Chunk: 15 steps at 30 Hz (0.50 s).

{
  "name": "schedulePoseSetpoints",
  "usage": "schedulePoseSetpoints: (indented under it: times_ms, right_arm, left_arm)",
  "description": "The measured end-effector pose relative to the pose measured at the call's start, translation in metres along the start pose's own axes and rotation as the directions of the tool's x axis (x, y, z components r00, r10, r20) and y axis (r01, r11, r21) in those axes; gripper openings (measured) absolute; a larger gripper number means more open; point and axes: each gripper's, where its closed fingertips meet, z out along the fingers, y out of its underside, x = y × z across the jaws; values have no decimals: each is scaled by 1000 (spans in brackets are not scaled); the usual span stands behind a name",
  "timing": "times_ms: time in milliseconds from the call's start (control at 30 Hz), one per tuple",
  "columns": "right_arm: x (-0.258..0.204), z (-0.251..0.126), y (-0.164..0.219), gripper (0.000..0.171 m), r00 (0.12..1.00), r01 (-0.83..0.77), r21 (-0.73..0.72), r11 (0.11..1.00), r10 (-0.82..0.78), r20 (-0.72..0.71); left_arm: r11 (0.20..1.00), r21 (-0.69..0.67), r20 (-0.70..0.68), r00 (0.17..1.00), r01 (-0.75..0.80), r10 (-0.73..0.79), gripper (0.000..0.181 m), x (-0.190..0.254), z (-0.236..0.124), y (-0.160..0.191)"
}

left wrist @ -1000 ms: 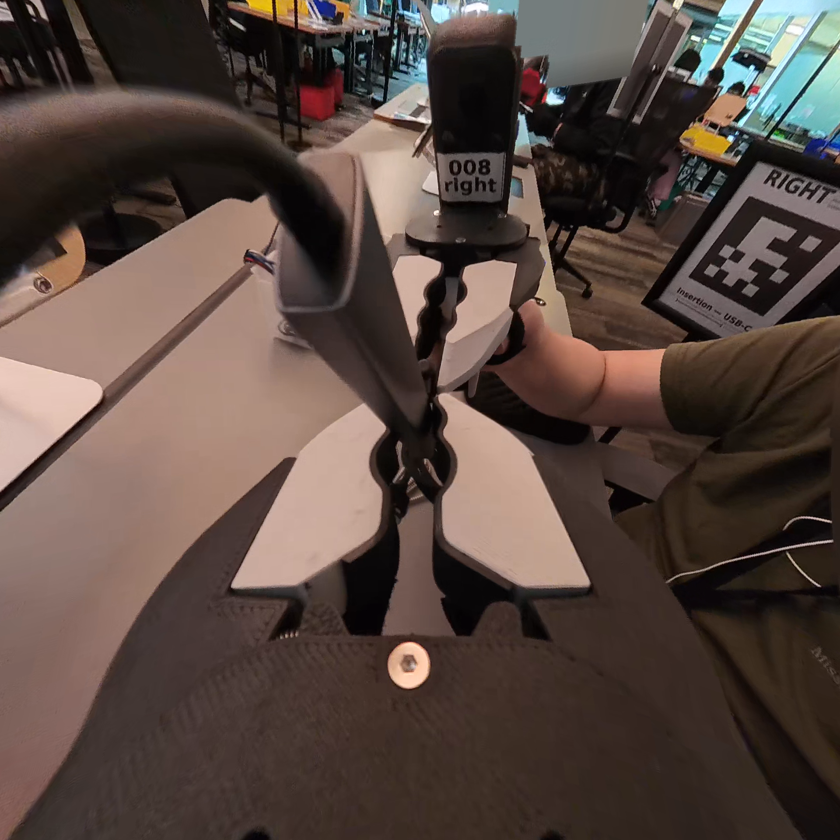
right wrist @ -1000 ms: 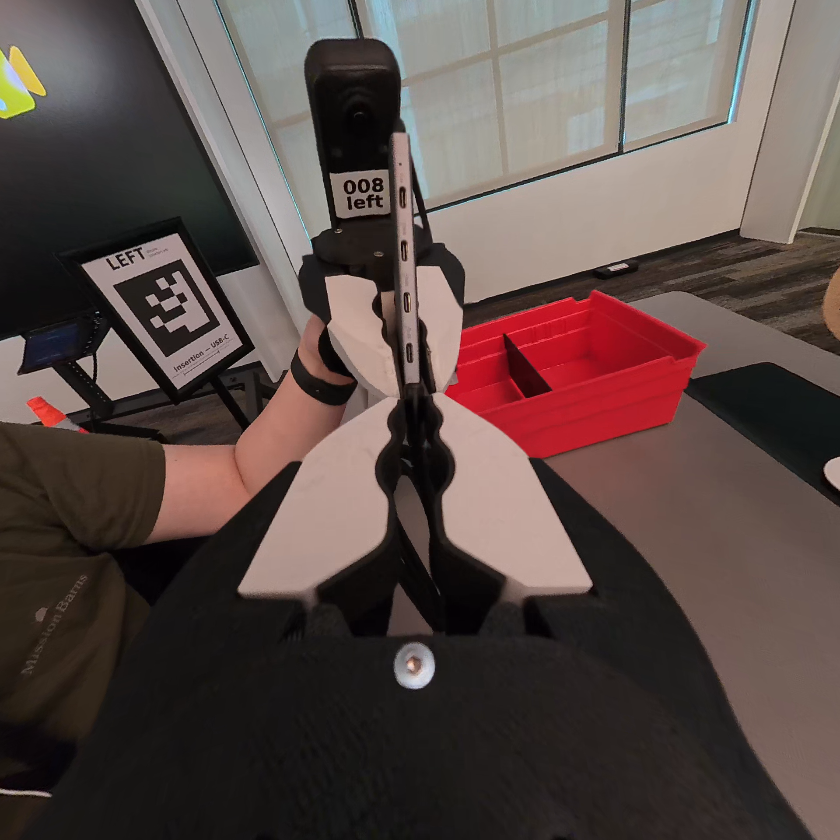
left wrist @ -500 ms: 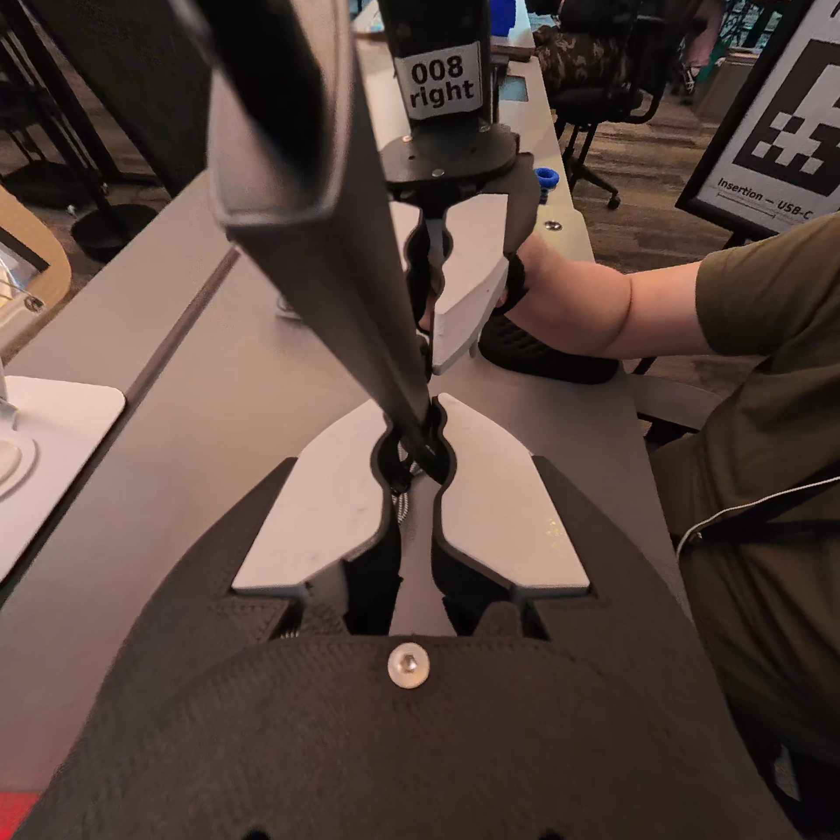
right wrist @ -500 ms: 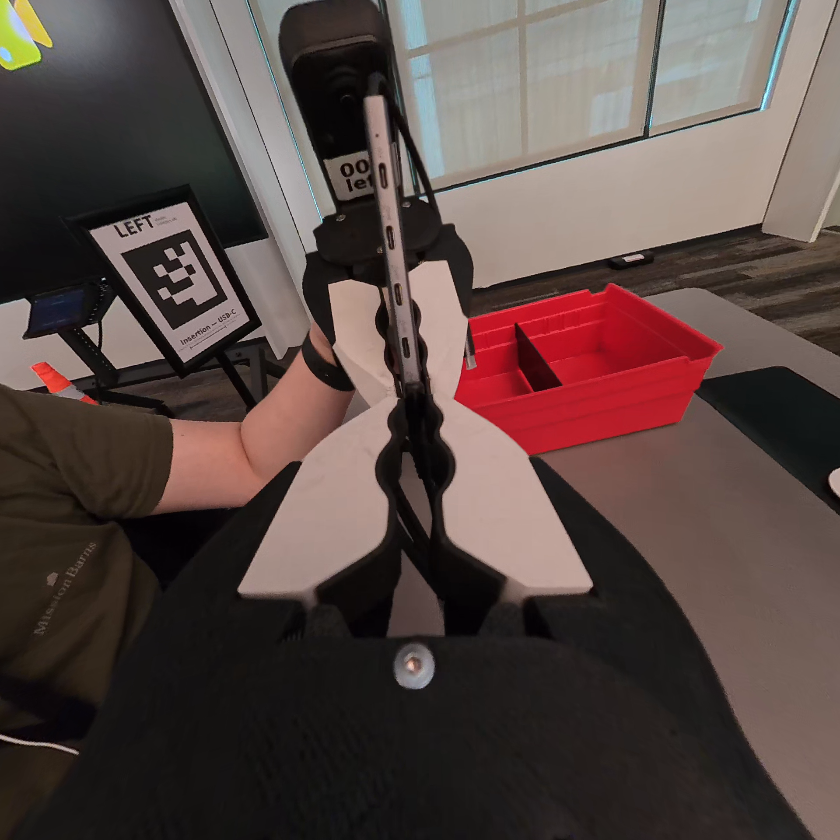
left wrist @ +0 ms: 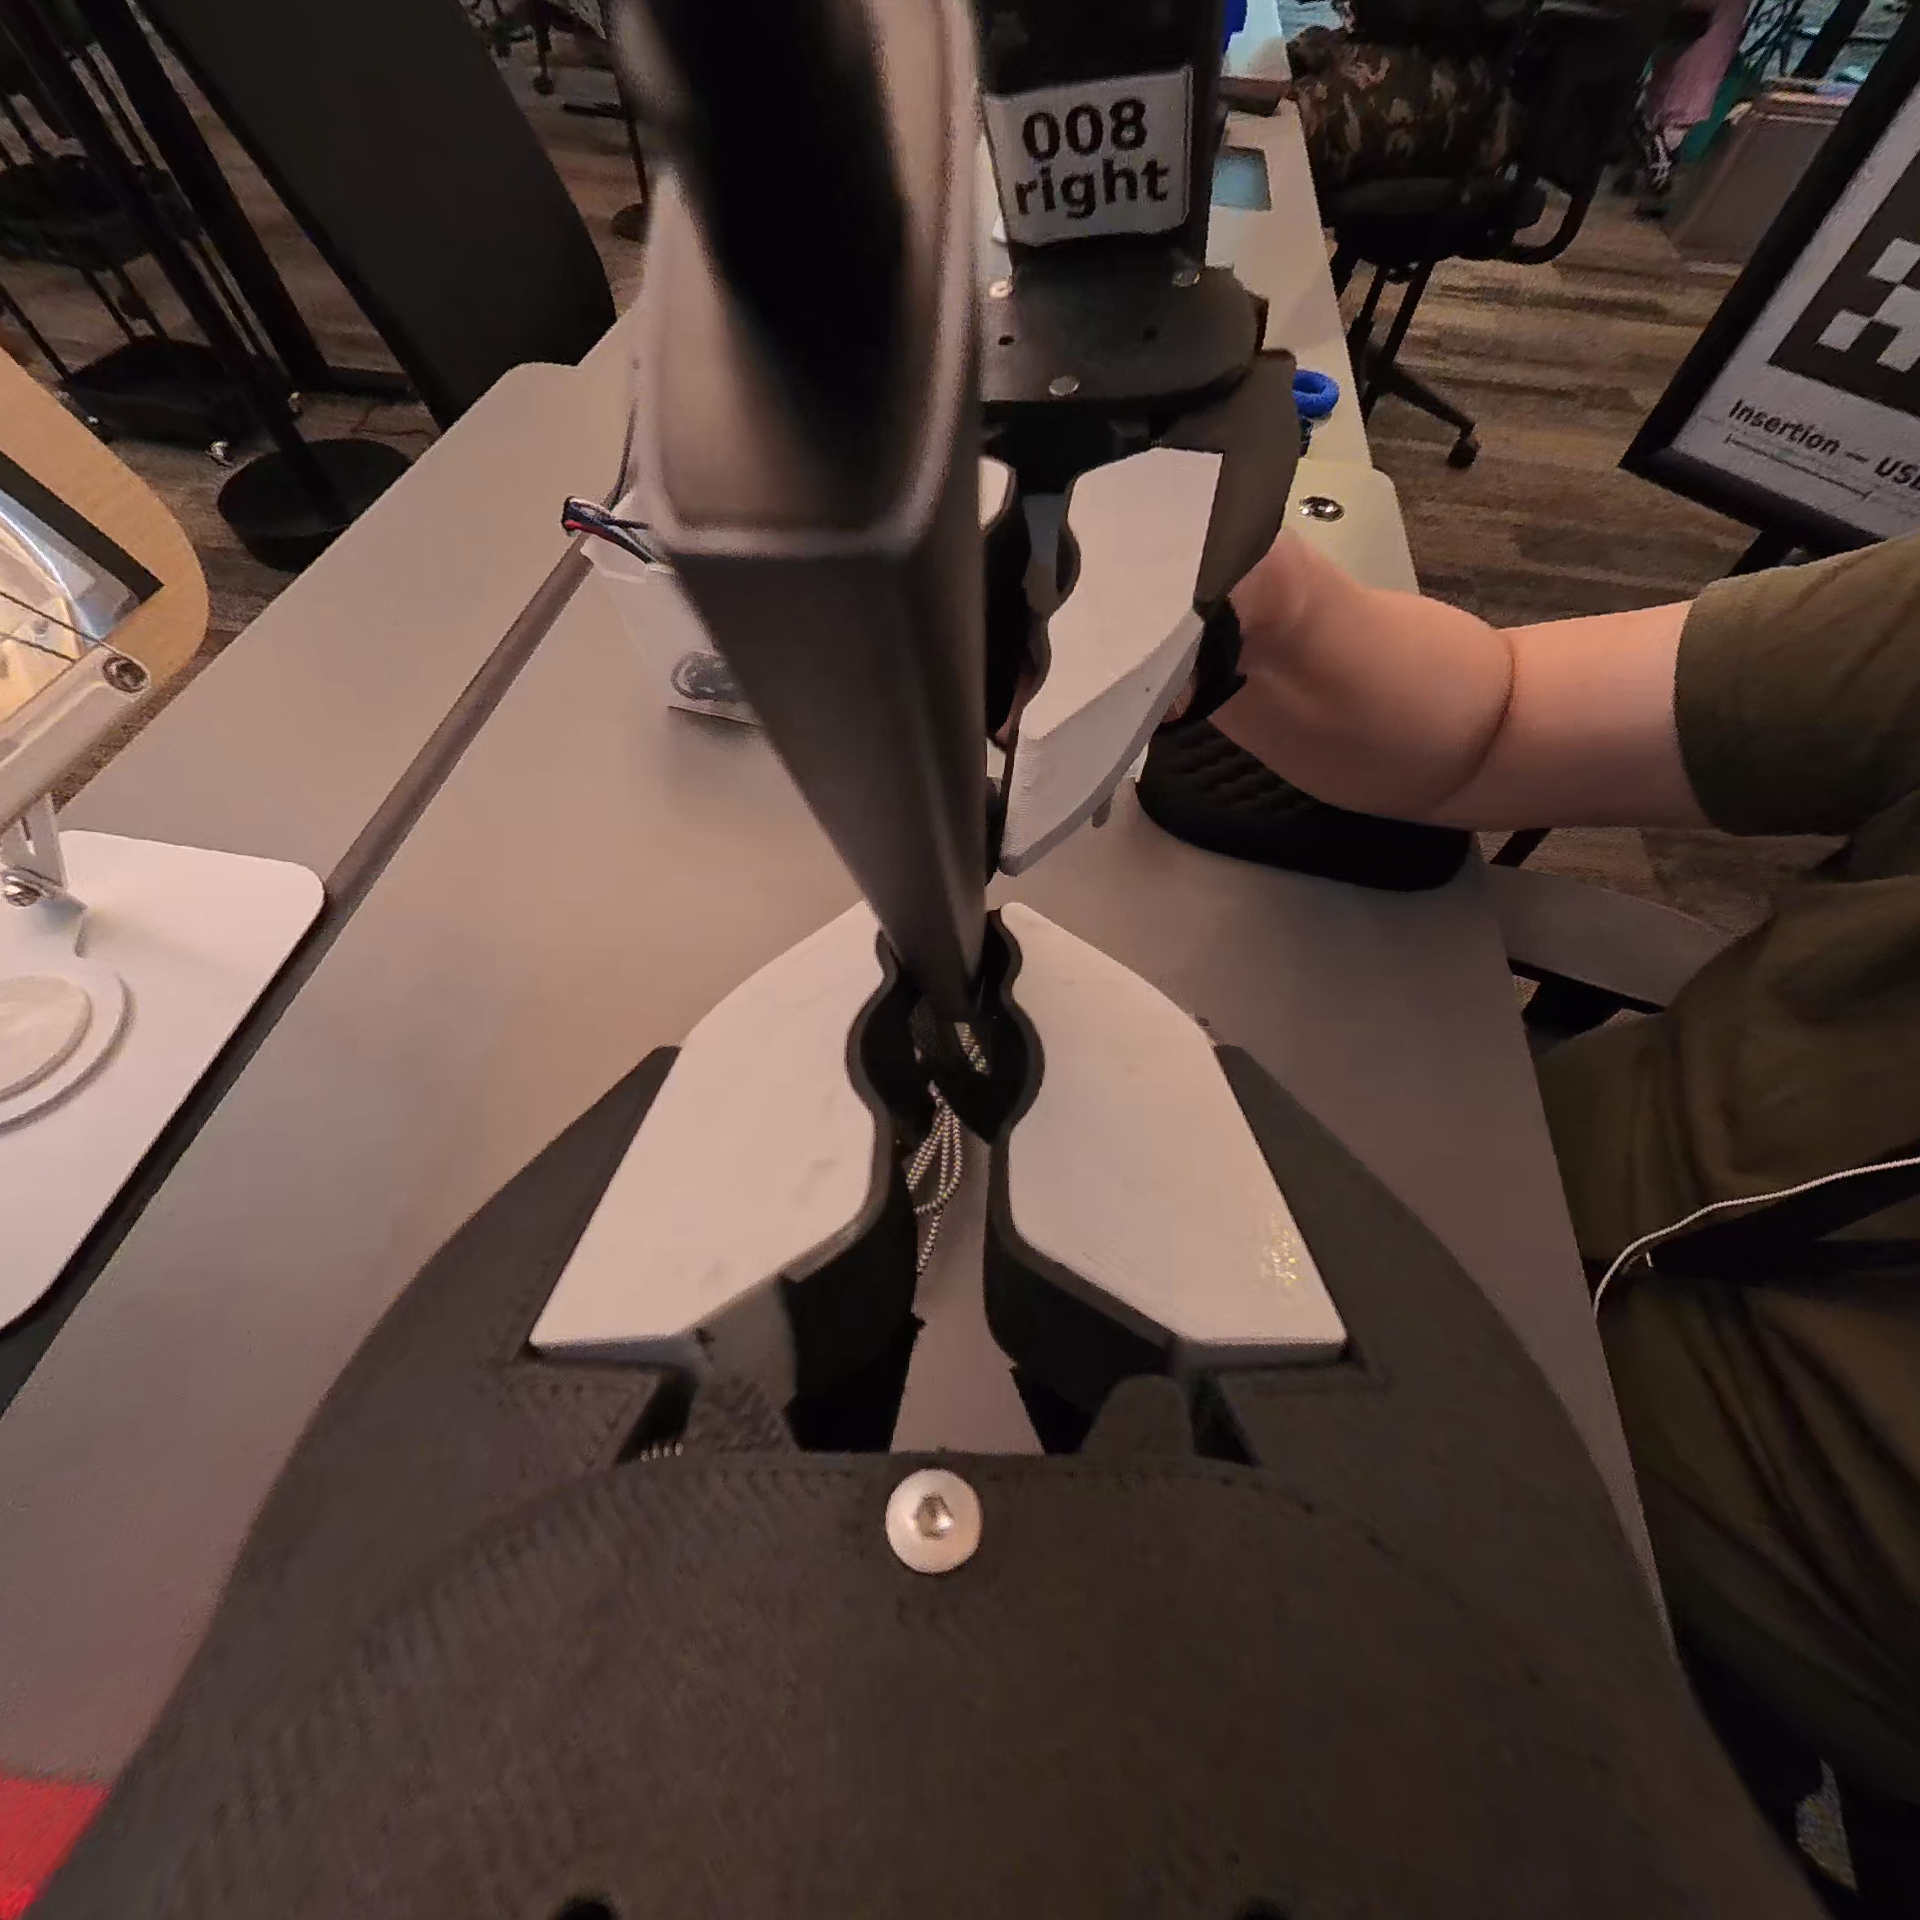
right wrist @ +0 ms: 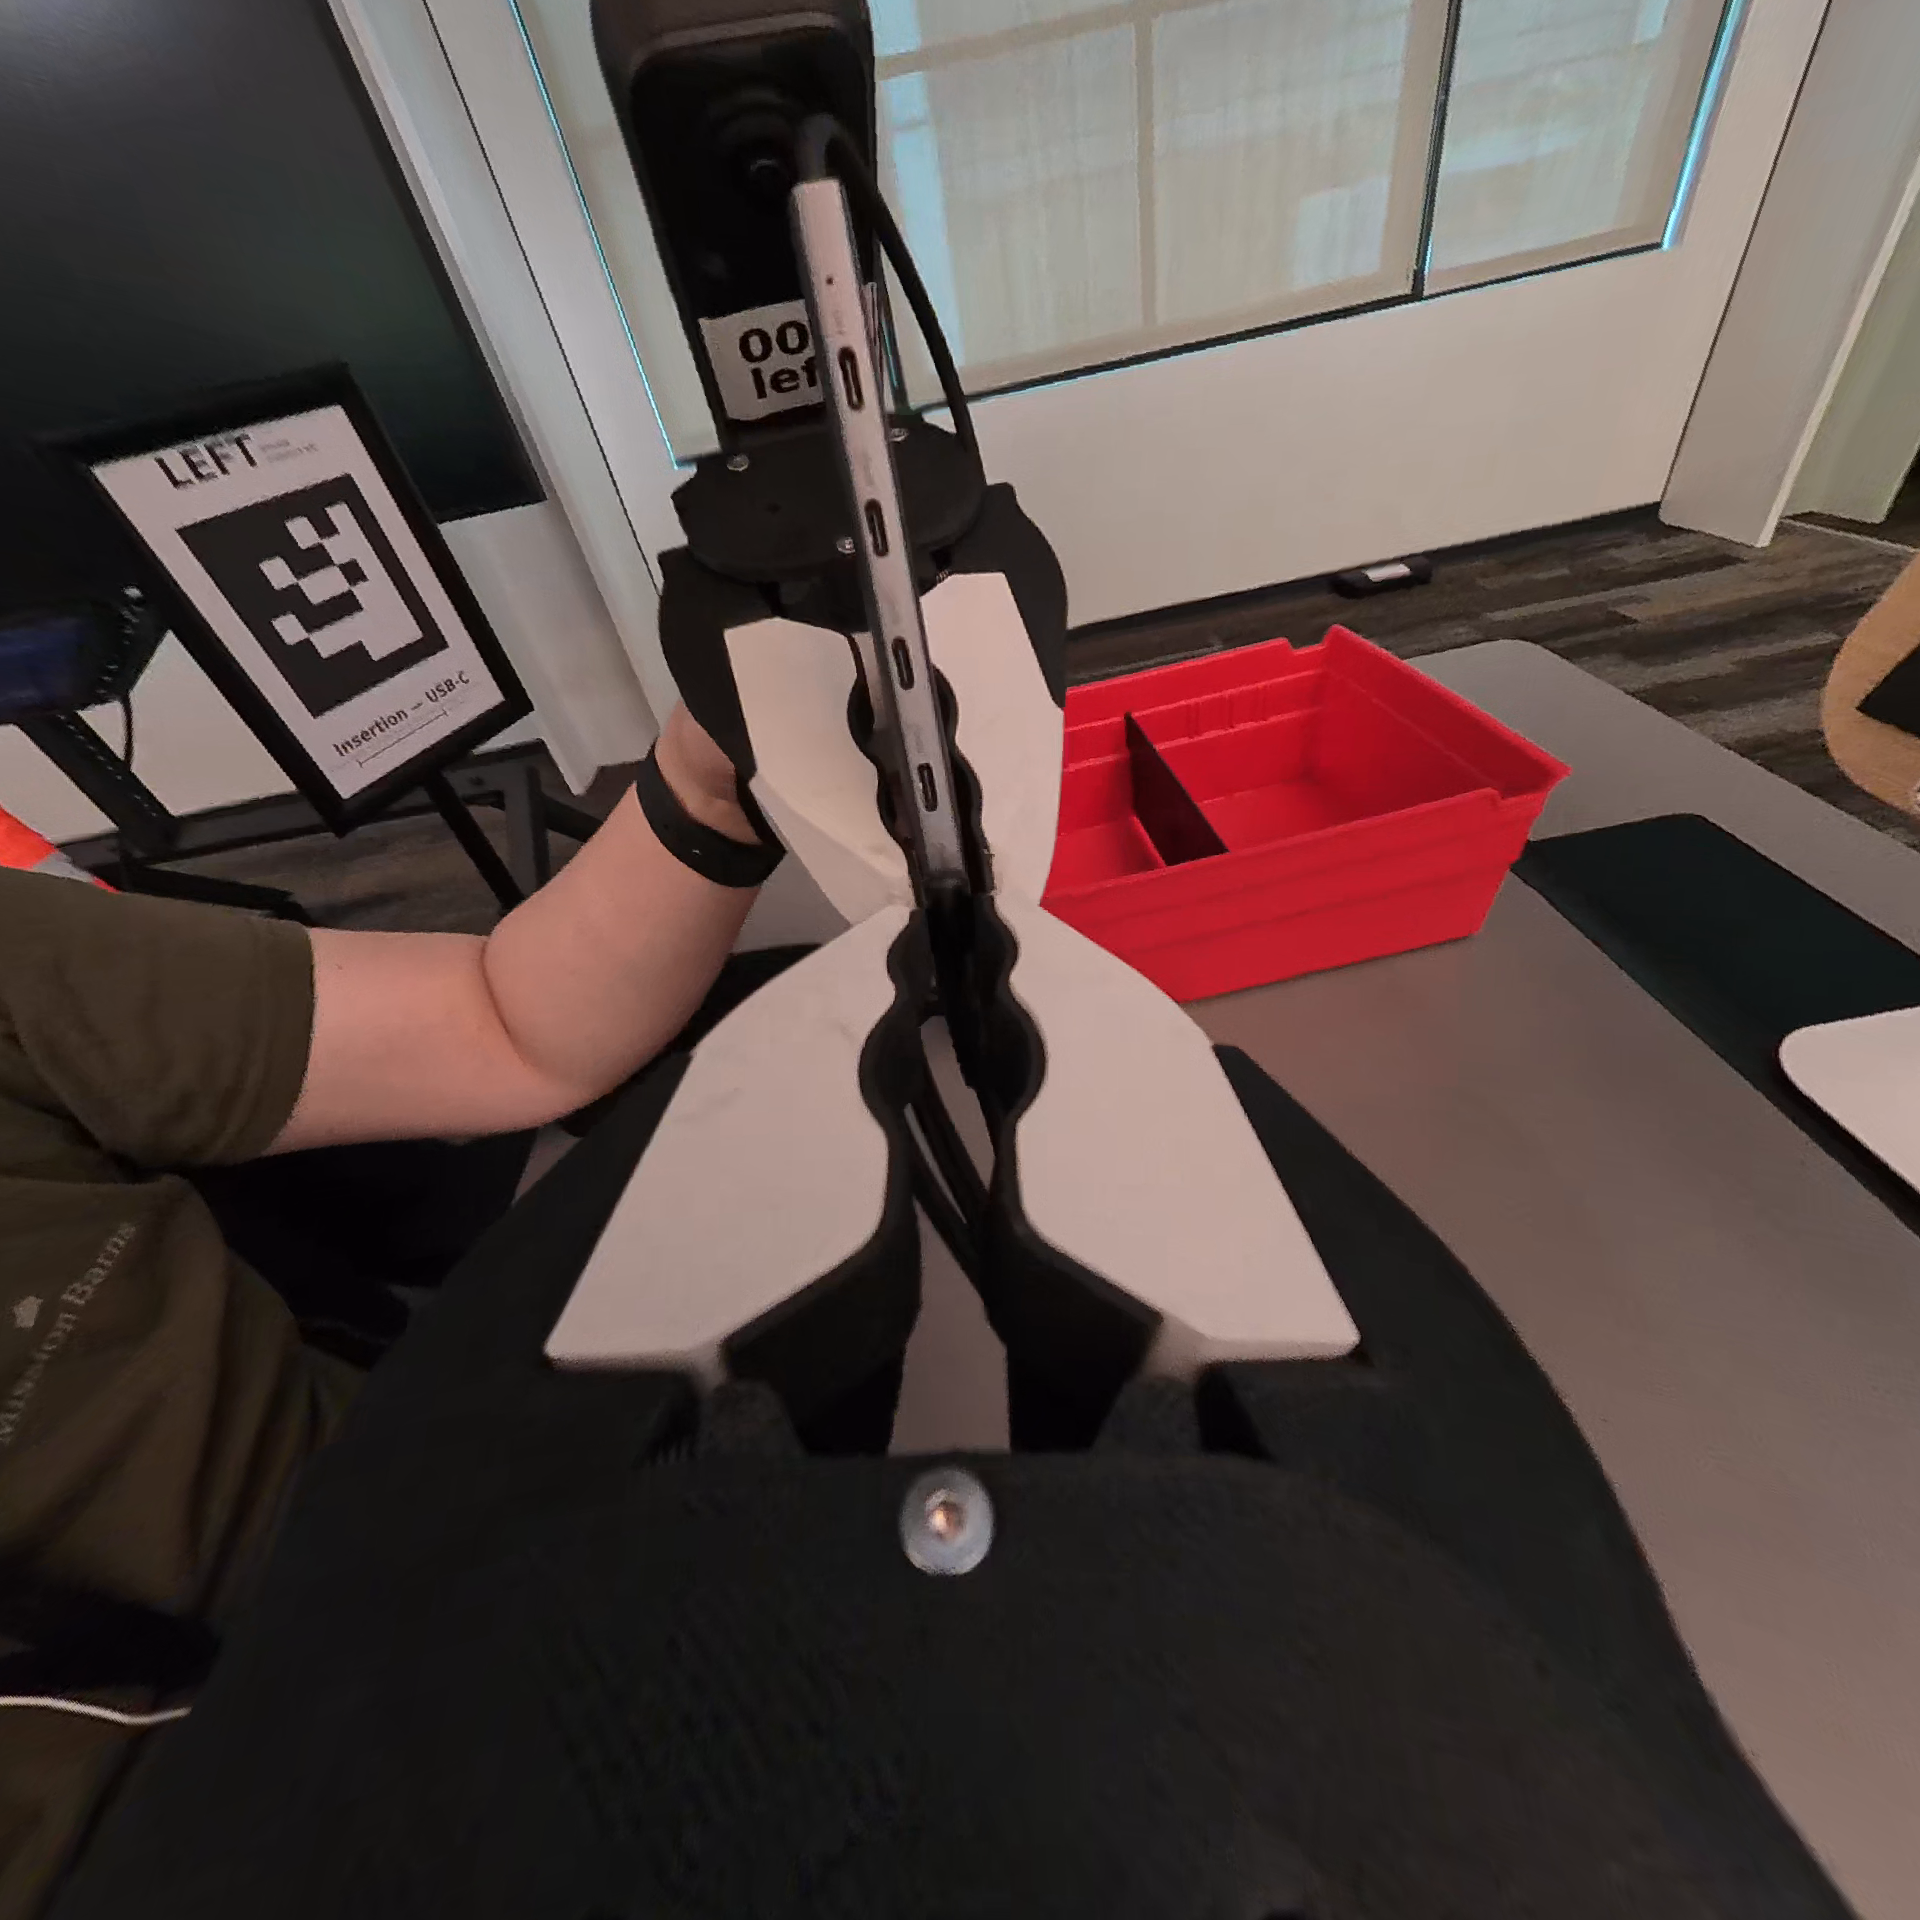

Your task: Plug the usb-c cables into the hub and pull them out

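Compared with half a second ago: hub [left wrist: 831, 582] swung steeper and closer to the left lens, filling more of the upper frame; opposing gripper nearer too.

Left gripper [left wrist: 948, 971] clamped on the lower end of the grey hub, which rises up and away from between the jaws, tilted left. Just behind the fingertips, a braided cable [left wrist: 940, 1143] running back through the jaw gap.

Right gripper [right wrist: 954, 935] closed around a dark connector at the hub's [right wrist: 883, 561] bottom end, black cable [right wrist: 951, 1153] trailing back between the fingers; whether the plug is fully seated, probably, but hard to tell. Edge of the hub facing the right lens: four slot ports in a row, counted upward from the jaws. At its top end, a thicker black lead [right wrist: 914, 270] curving down behind.

Beyond the right jaws and to their right, one red bin [right wrist: 1351, 862] on the grey table [right wrist: 1558, 1195], split by one black divider. Left of the jaws, farther off, one framed marker sign [right wrist: 312, 603].
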Motion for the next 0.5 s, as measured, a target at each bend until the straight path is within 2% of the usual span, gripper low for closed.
schedulePoseSetpoints:
  times_ms: [400, 500]
  right_arm:
    - [7, 3, 6, 9, 1000, -10, -20, 1000, 10, -4]
    - [18, 5, 10, 11, 997, 59, -49, 997, -62, -45]
  left_arm:
    - [999, -34, 26, 999, 21, -20, 9, -6, 4, 6]
    - [997, -71, 84, 996, -17, 23, 9, -17, 5, 12]
